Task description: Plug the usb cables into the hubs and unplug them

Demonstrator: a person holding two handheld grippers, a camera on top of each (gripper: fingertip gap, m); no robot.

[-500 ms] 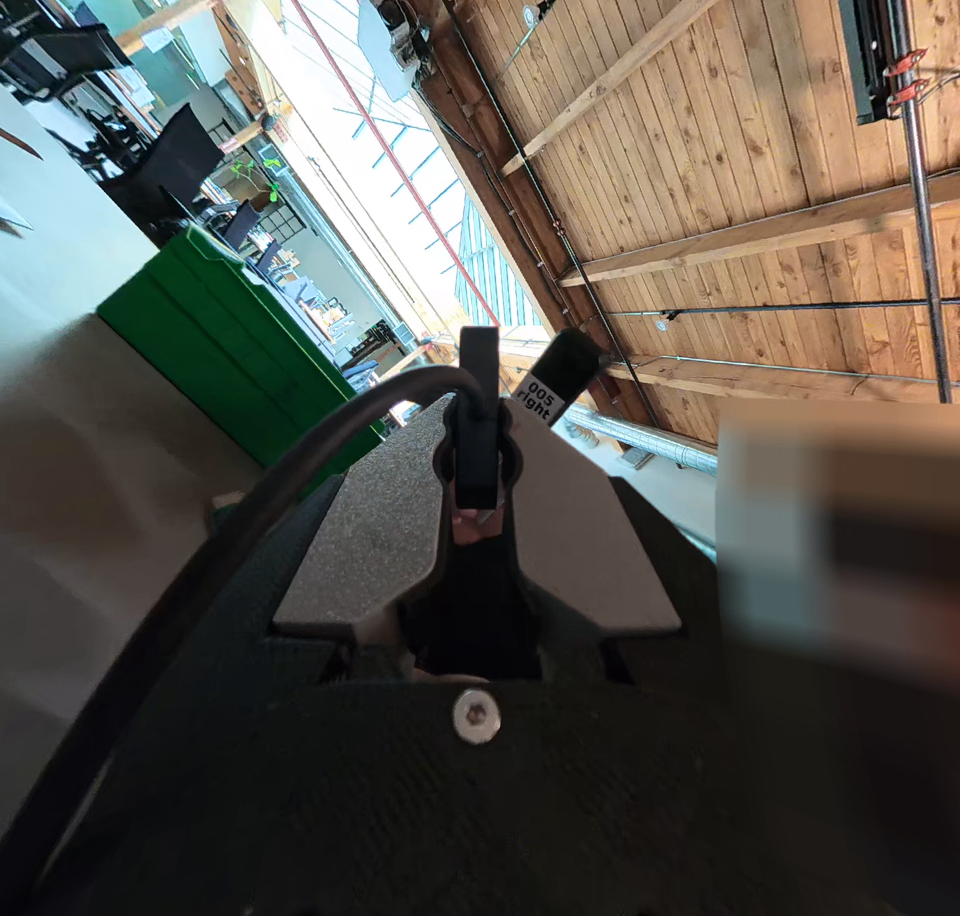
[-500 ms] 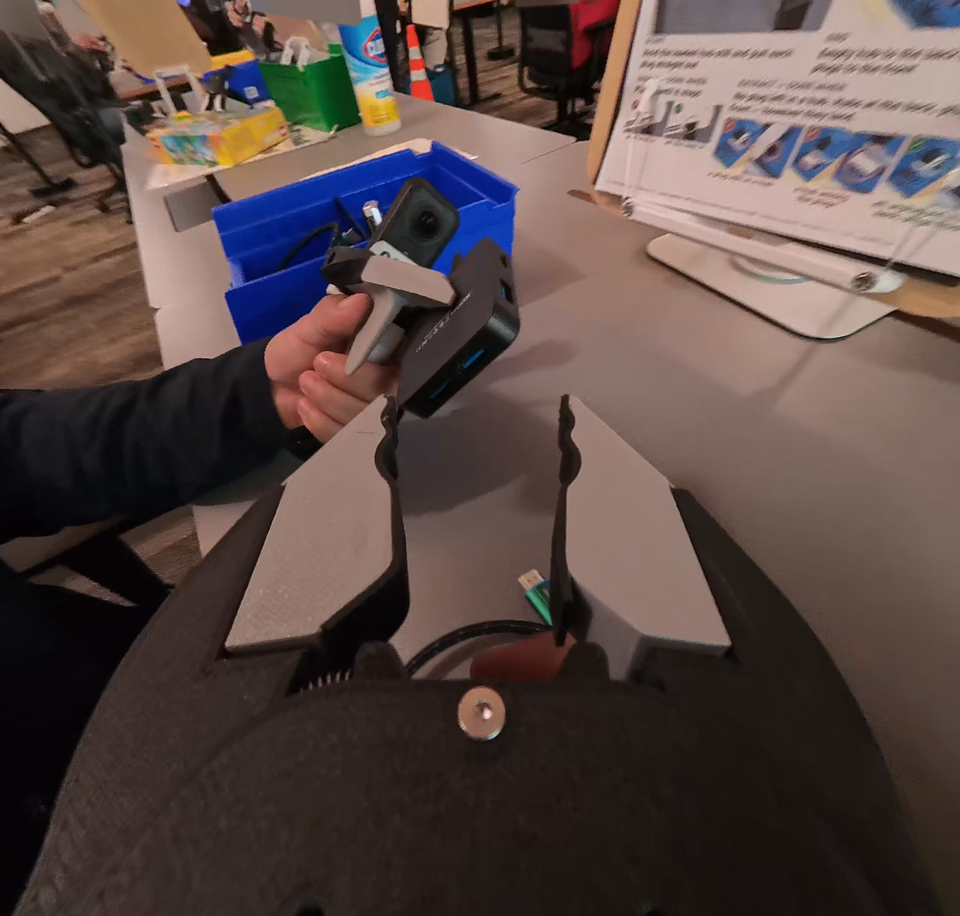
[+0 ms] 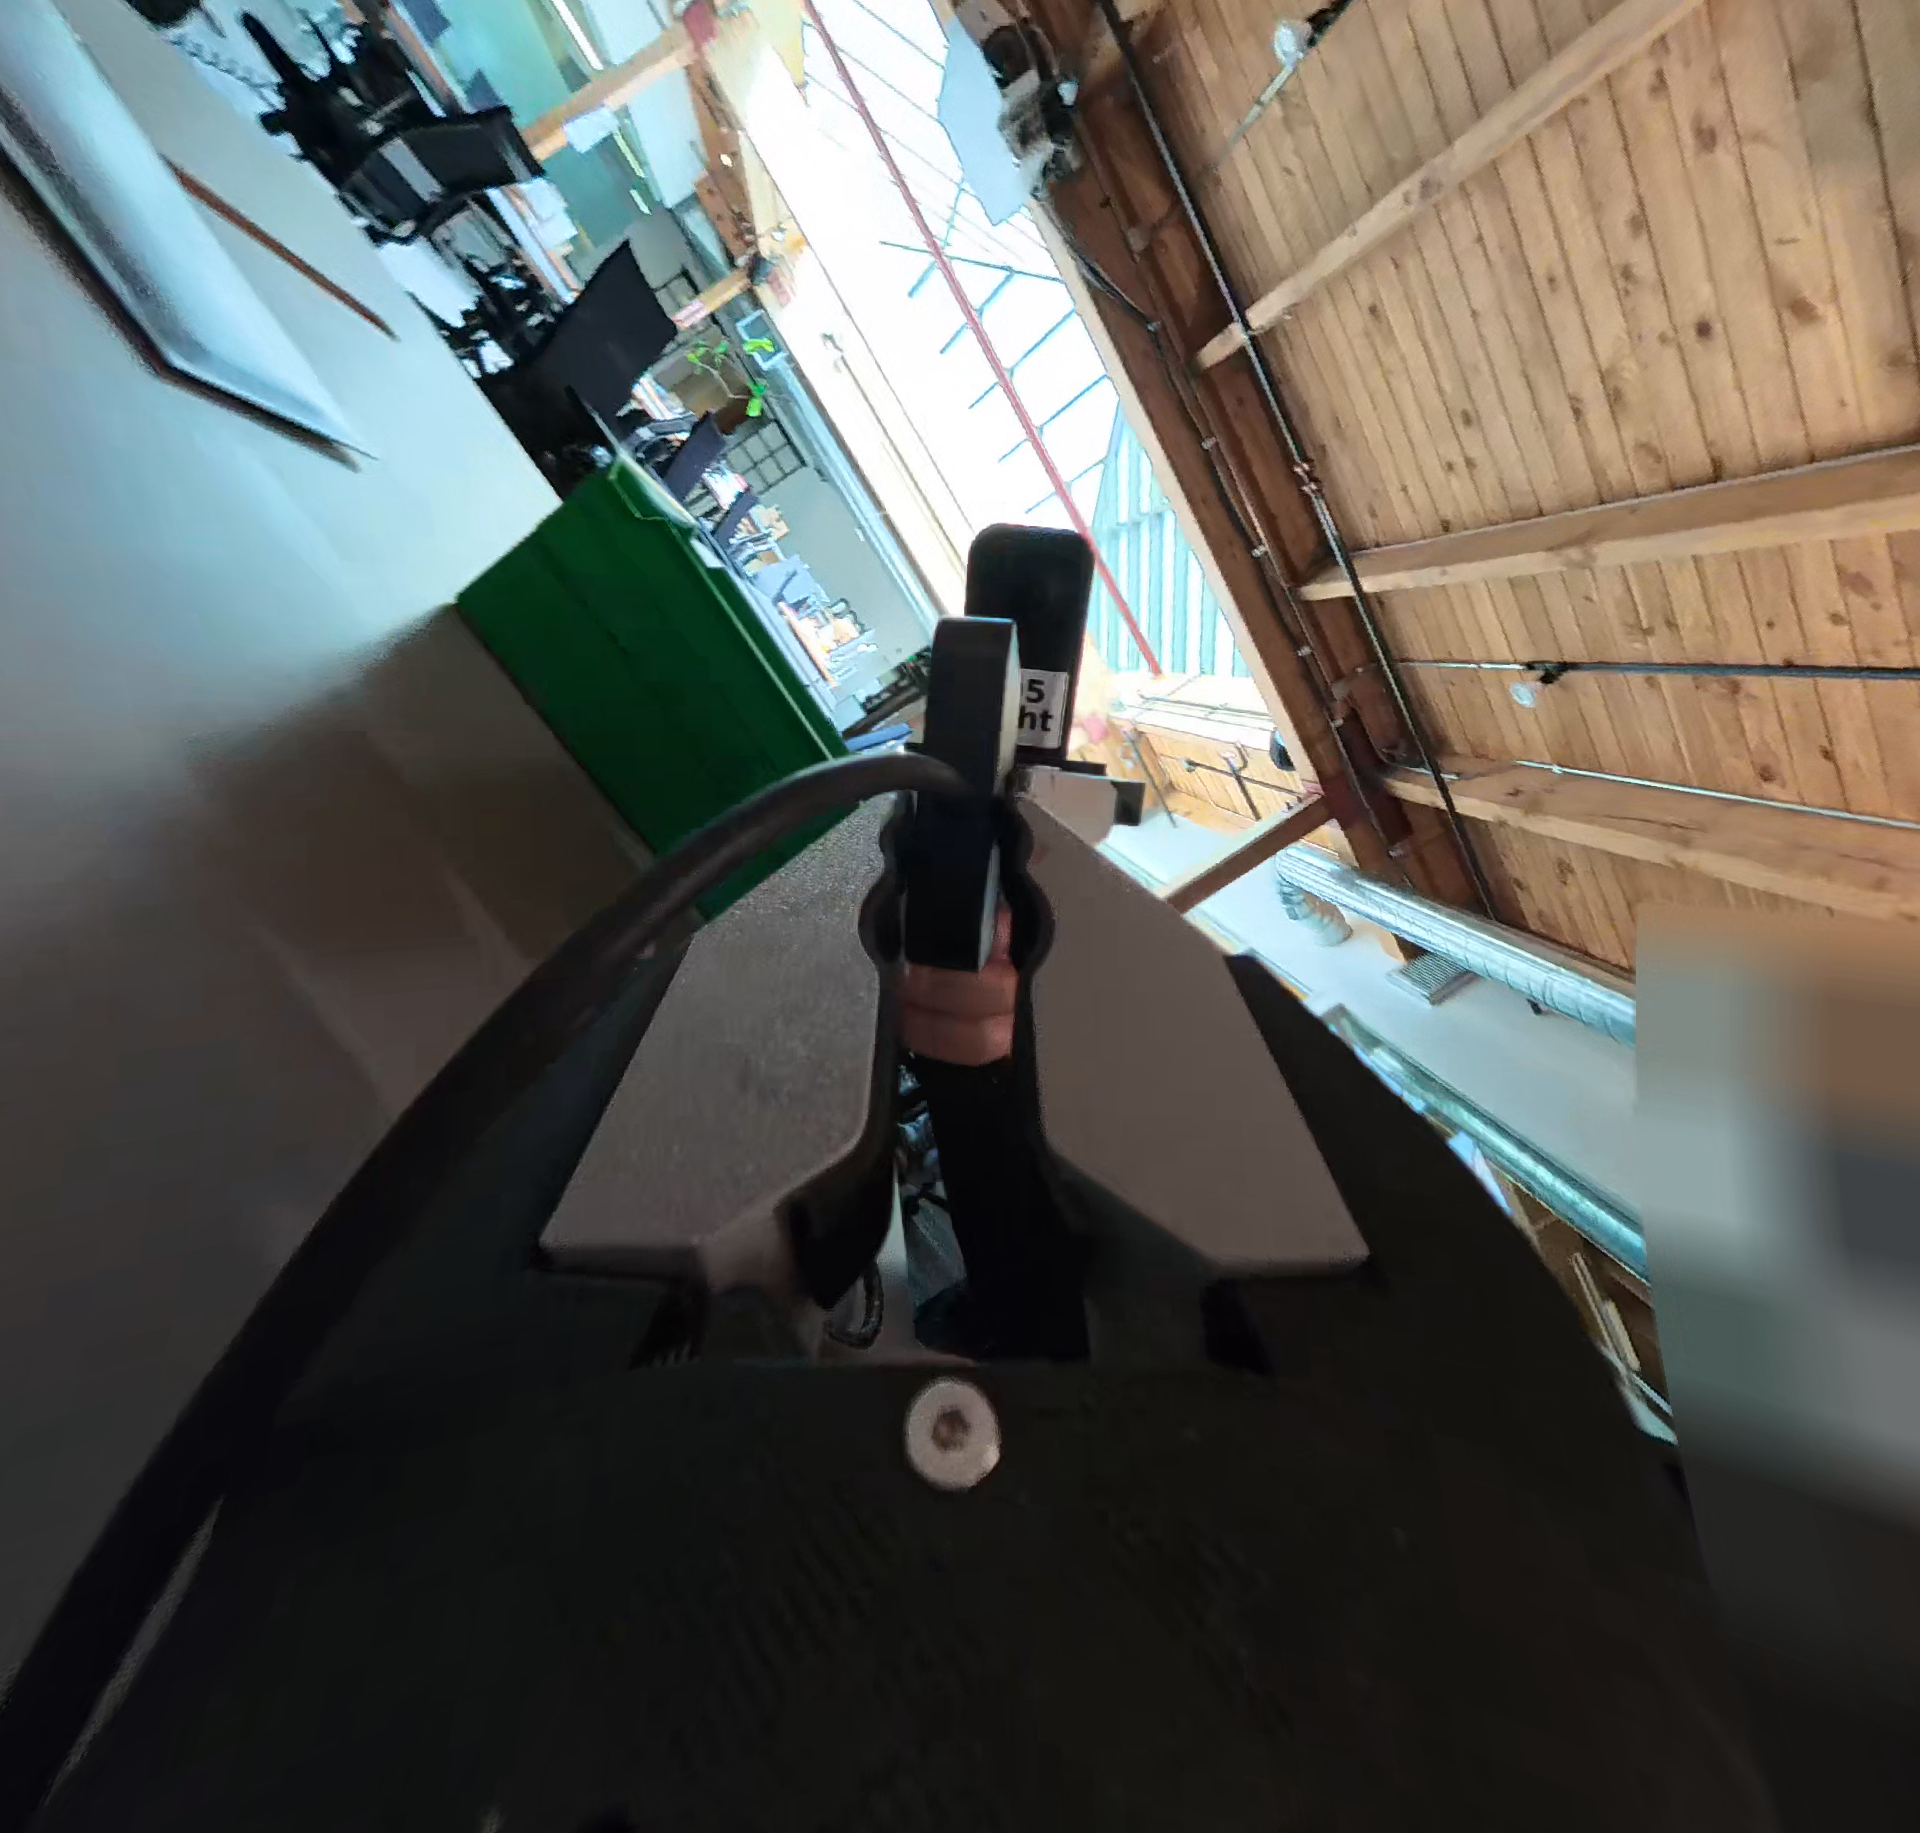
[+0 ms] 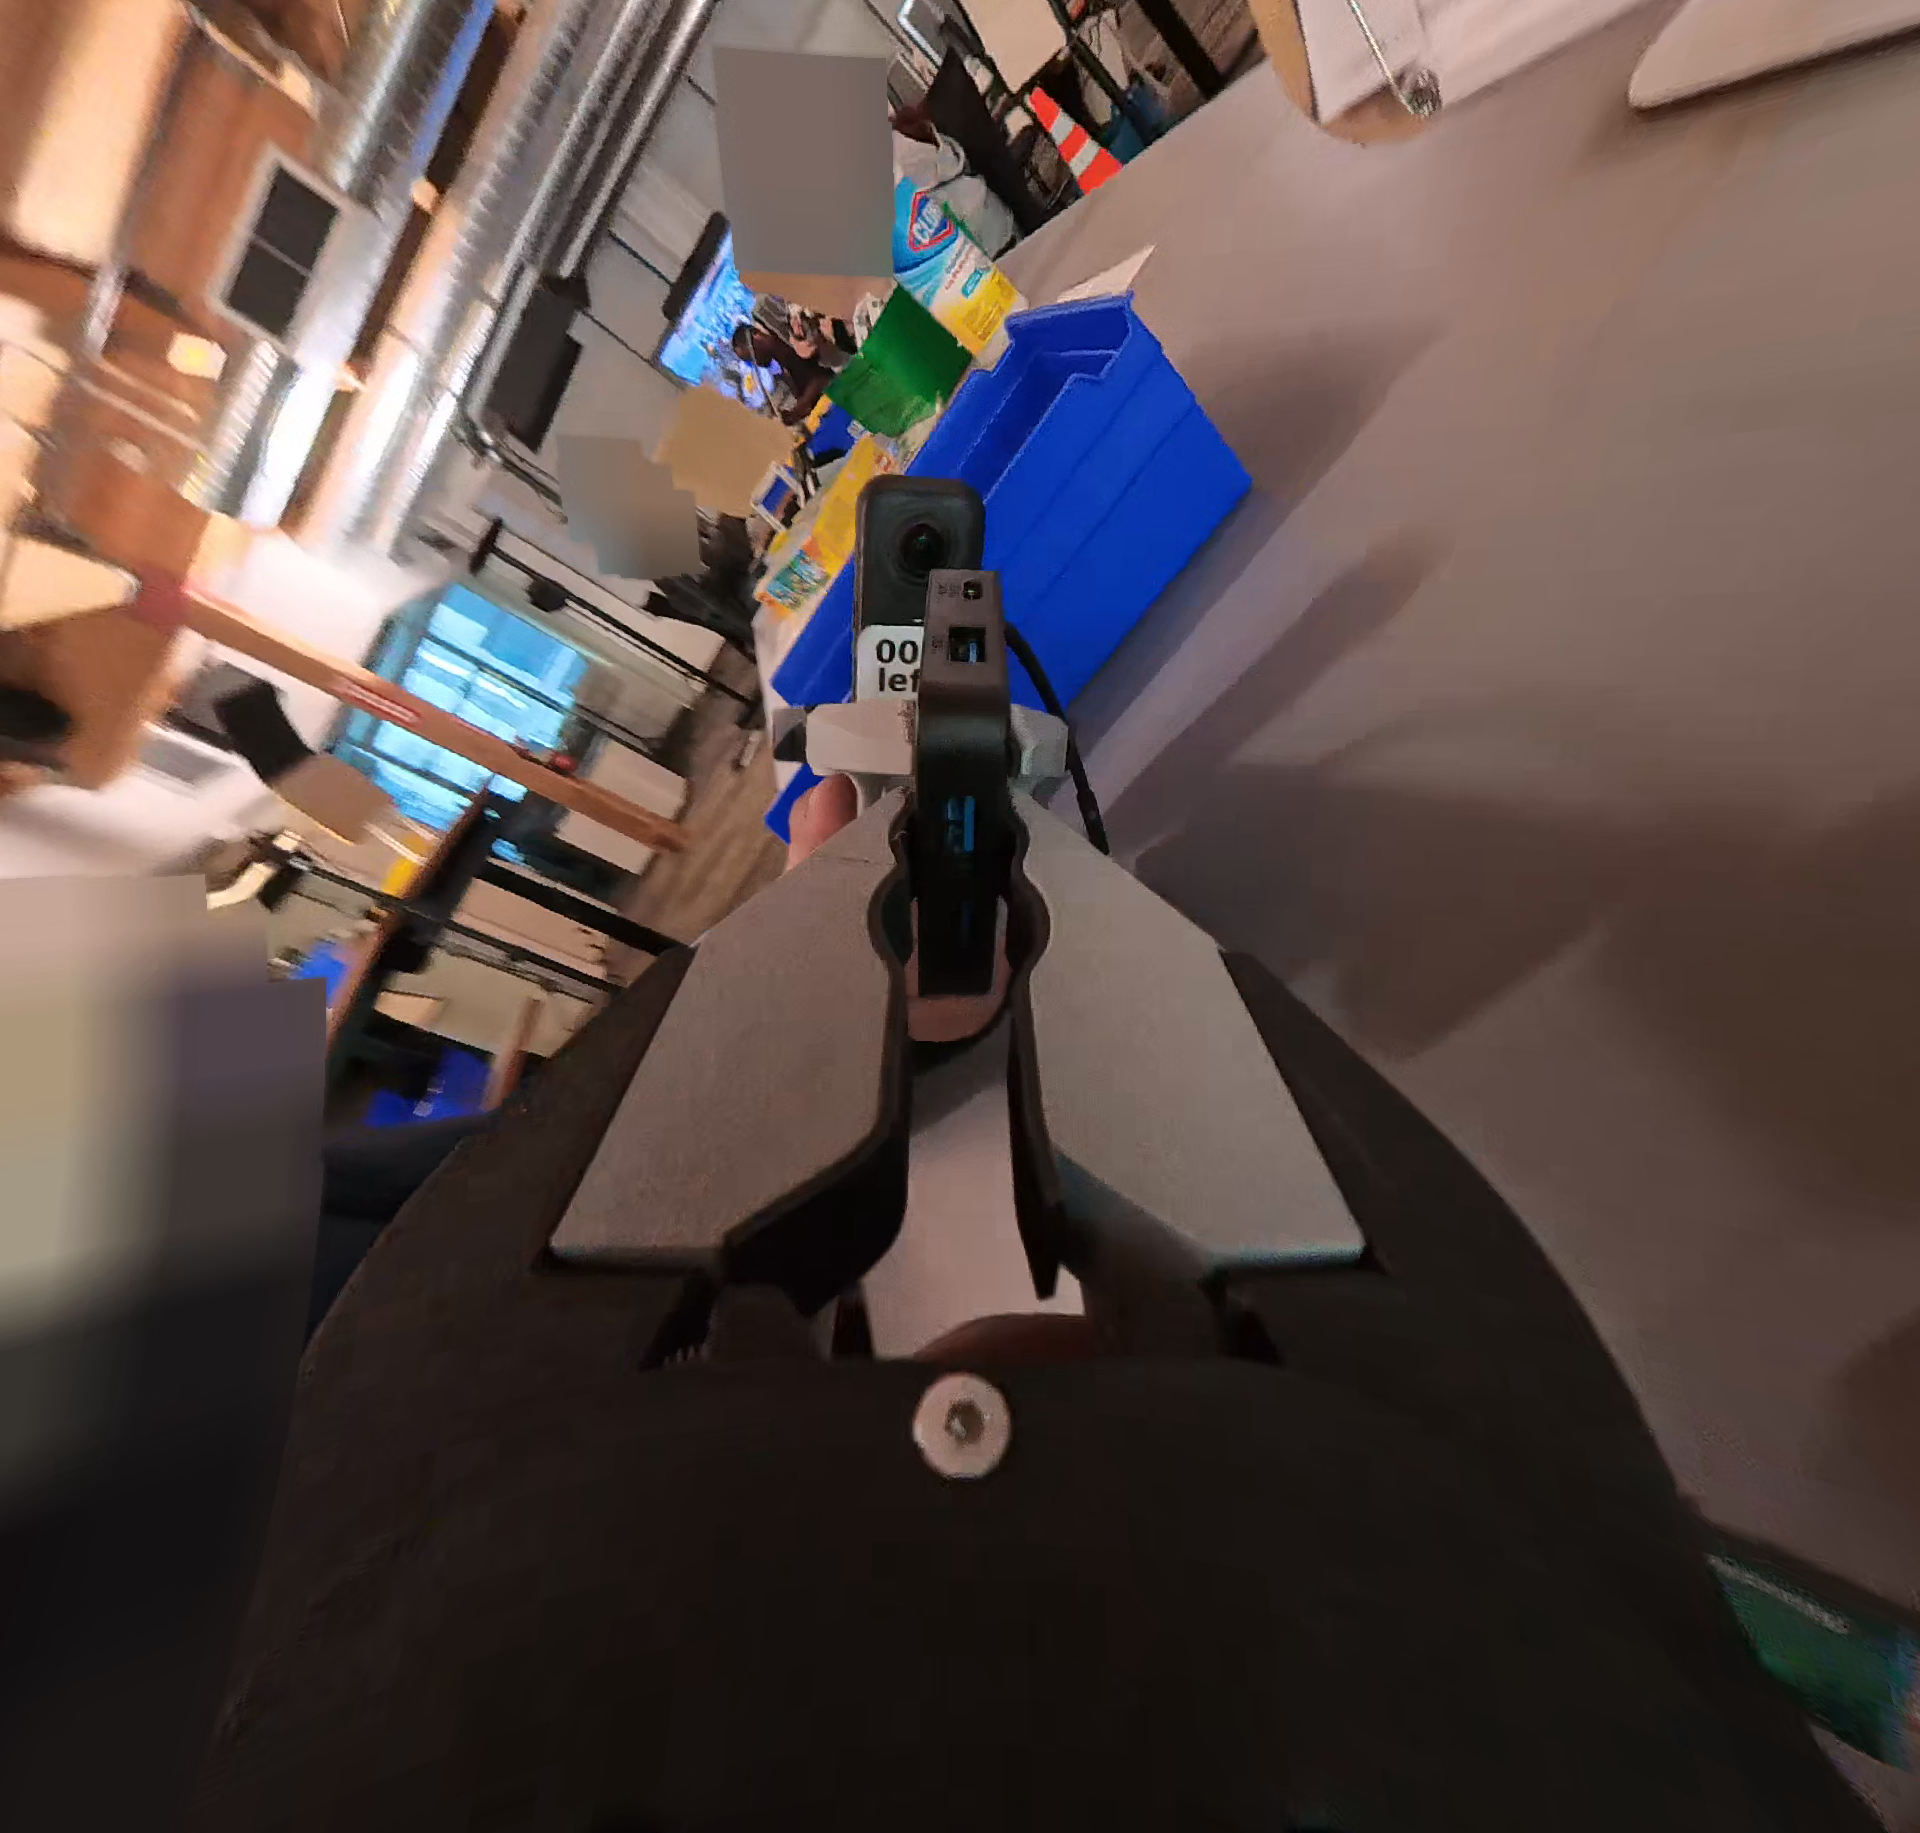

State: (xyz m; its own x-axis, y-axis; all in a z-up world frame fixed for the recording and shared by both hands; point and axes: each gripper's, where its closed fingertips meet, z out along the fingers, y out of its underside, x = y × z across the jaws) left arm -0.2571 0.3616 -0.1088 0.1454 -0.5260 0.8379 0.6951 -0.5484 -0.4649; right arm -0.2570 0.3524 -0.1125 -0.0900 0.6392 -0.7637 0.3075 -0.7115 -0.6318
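Oddly enough, both views met the same object from opposite ends. In the left wrist view a black cable [image 3: 623, 942] swept up from the lower left and joined a slim black hub [image 3: 961, 744] at centre frame, where the left tool [image 3: 951, 890] was pressed together on it, both grey fingers flat against its broad faces. A green bin [image 3: 644, 682] sat left of centre behind the cable, a black camera body [image 3: 1023, 599] with a white sticker rose just behind the hub, and a wooden ceiling [image 3: 1558, 329] filled the right, so this tool was tipped steeply upward. In the right wrist view the left side was only a blurred room. At centre the right tool [image 4: 956, 890] pinched the hub's [image 4: 961, 744] other end, with a lens-faced camera [image 4: 914, 536] just beyond it. A blue bin [image 4: 1091, 495] stood right of centre on the grey tabletop [image 4: 1558, 640], which ran away to the right. The hub hung in the air above that tabletop, touching nothing but the fingers. Held at both ends, it probably could not twist or droop under the cable's pull. It looked like a thin matte slab seen edge-on, with blue-lined ports along its narrow side and small openings near its far end.
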